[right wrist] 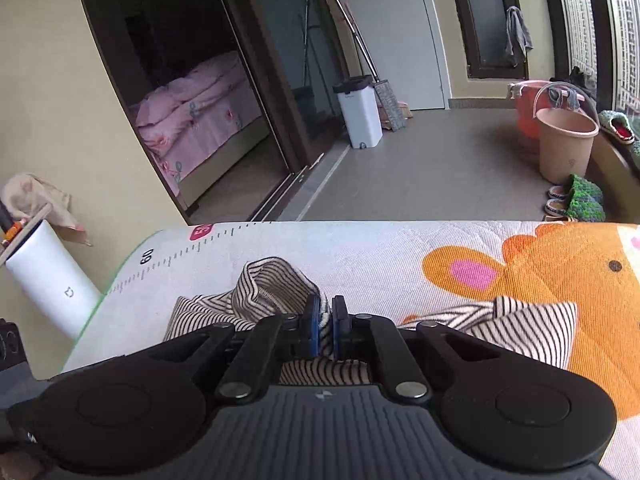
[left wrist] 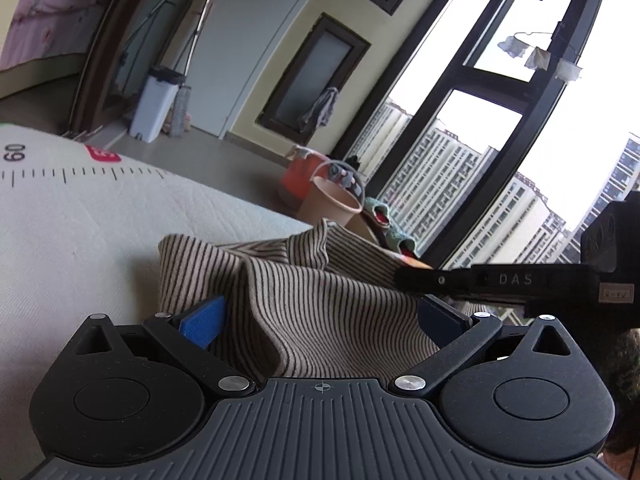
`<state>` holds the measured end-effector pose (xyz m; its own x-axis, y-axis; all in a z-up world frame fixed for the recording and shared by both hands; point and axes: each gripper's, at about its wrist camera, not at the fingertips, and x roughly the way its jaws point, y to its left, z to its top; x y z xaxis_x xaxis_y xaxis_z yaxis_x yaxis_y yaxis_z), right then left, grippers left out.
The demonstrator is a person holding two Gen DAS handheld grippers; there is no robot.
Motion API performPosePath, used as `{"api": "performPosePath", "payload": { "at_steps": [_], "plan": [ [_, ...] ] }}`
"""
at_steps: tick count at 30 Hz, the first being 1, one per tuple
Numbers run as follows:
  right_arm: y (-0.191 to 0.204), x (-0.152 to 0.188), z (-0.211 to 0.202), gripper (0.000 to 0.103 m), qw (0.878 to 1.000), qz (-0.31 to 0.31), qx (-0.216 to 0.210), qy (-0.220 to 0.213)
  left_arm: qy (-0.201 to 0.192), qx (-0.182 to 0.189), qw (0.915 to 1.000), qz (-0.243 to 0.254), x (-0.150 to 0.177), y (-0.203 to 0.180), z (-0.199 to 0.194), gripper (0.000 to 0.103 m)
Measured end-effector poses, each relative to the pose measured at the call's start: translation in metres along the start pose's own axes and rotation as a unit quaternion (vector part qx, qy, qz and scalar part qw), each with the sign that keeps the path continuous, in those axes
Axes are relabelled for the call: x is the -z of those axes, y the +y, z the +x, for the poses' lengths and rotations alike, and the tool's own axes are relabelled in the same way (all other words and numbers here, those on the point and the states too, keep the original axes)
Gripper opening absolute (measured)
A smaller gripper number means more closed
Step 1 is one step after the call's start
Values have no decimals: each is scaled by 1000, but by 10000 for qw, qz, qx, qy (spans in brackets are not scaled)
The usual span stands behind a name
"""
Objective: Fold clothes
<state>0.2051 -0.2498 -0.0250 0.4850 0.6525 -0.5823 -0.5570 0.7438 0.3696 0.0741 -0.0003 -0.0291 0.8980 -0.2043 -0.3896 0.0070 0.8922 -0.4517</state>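
The right tongs [right wrist: 324, 326] are pinched closed on a fold of the striped garment [right wrist: 276, 284], a sliver of striped cloth squeezed between the two blue pads [right wrist: 313, 328]. The left tongs [left wrist: 320, 316] stand wide apart, with a raised ridge of the same garment between the blue pads [left wrist: 204, 320]; neither pad visibly presses on the cloth, so they grip nothing. In the left wrist view the right tongs come in from the right as a black bar, its tip against the cloth's upper edge.

The garment is one piece of soft knit, beige-cream with thin dark stripes running close together. It lies crumpled rather than flat: one bunched, rolled hump beyond the right tongs, a looser flap spread out to the right, and more cloth beneath the tool body. It rests on the table's padded cover [right wrist: 380, 248], pale and printed with a ruler scale, a red tag, and a large orange cartoon shape with a pink spot.

Beyond the table's edge, on the grey floor, stand two buckets, one tan [right wrist: 566, 144] and one orange-red [right wrist: 528, 108] behind it, and one white bin [right wrist: 360, 116] with a black lid. Knitted slippers [right wrist: 580, 200] sit near the window. One white cylinder [right wrist: 48, 276] stands left of the table. A bed with pink bedding [right wrist: 192, 108] shows through the doorway.
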Motion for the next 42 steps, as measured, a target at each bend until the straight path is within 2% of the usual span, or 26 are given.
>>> {"api": "performPosePath", "payload": {
  "at_steps": [2,4,11,15,19,21,22,24,26,27,29,31,32,33,34,36,38,42],
  "plan": [
    [-1,12,-9,6,9998,128,-154,34,-248,-116,9995,162,-5,-4,-12,103],
    [-2,25,-16,6,9993,234,-276,93,-312,-137,9992,198,-7,-8,-18,103],
    [3,61,-41,6,9973,354,-631,139,-91,-303,9985,445,-4,-33,-17,103],
    [-6,81,-49,6,9955,563,-745,130,-169,-448,9936,1026,-2,-65,-23,103],
    [-18,96,-55,5,9930,827,-846,57,-273,-417,9878,1477,-8,-94,-27,103],
    [-21,105,-55,5,9931,874,-763,134,-288,-354,9843,1707,-13,-105,-23,103],
    [-24,111,-53,1,9938,891,-644,187,-220,-253,9824,1838,-15,-107,-16,103],
    [-33,117,-54,0,9921,1033,-708,94,3,27,9775,2108,-17,-108,4,103],
    [-40,120,-56,0,9900,1160,-805,-12,424,-20,9754,2162,-15,-101,33,103],
    [-40,121,-57,0,9900,1170,-793,-33,647,-180,9757,2083,-11,-96,45,103],
    [-35,121,-64,0,9935,971,-586,-128,897,-262,9821,1635,0,-83,53,103],
    [-26,118,-77,6,9974,533,-378,-300,1023,-92,9875,1192,14,-68,50,103],
    [-24,114,-85,8,9980,329,-344,-420,1008,-95,9883,1137,19,-64,48,103],
    [-24,107,-92,15,9979,180,-321,-525,967,-117,9890,1115,23,-60,46,103],
    [-25,97,-99,29,9977,64,-270,-621,927,-138,9896,1092,28,-57,45,103],
    [-25,72,-103,48,9968,-185,-80,-773,883,-141,9909,1007,29,-54,43,103],
    [-22,43,-93,53,9958,-535,82,-738,891,-138,9910,989,29,-51,44,103],
    [-12,-8,-40,78,9927,-1124,242,-374,793,25,9935,813,29,-43,38,103]
  ]
}}
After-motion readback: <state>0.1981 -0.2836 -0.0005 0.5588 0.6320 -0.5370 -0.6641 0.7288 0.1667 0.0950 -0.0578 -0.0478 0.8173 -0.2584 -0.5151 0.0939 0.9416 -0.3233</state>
